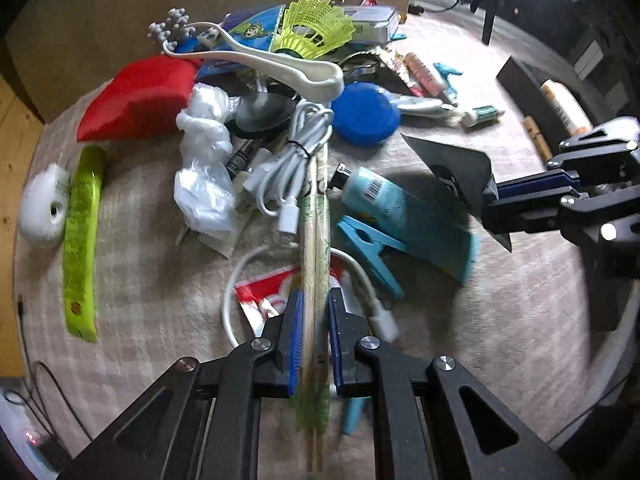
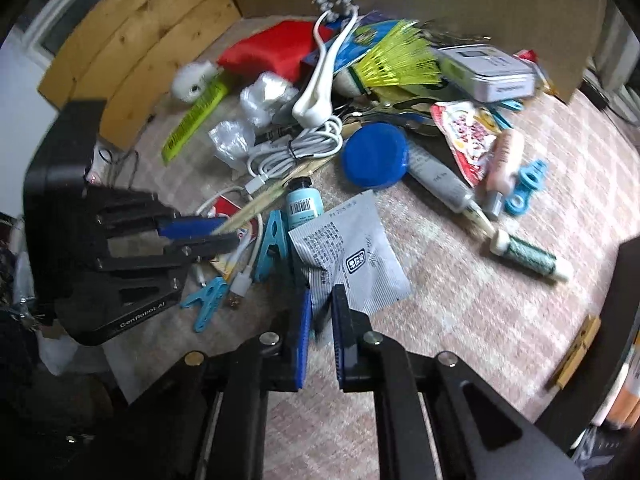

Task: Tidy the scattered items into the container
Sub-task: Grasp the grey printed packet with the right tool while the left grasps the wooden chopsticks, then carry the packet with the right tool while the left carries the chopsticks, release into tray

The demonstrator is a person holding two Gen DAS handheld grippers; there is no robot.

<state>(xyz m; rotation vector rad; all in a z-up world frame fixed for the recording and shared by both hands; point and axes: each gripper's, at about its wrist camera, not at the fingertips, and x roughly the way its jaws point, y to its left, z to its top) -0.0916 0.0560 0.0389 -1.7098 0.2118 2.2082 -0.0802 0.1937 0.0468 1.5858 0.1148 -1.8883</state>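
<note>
Left wrist view: left tongs (image 1: 312, 334) pinch wrapped chopsticks (image 1: 314, 220) just beside the blue bottle (image 1: 374, 192); stiff, light, slippery sleeve, grip mid-length. Right tongs (image 2: 320, 322) pinch grey sachet (image 2: 352, 256) below that bottle; floppy, light, corner-held.

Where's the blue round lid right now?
In the right wrist view the blue round lid lies mid-pile on the rug, right of the white cable bundle, just above the light blue bottle.
</note>
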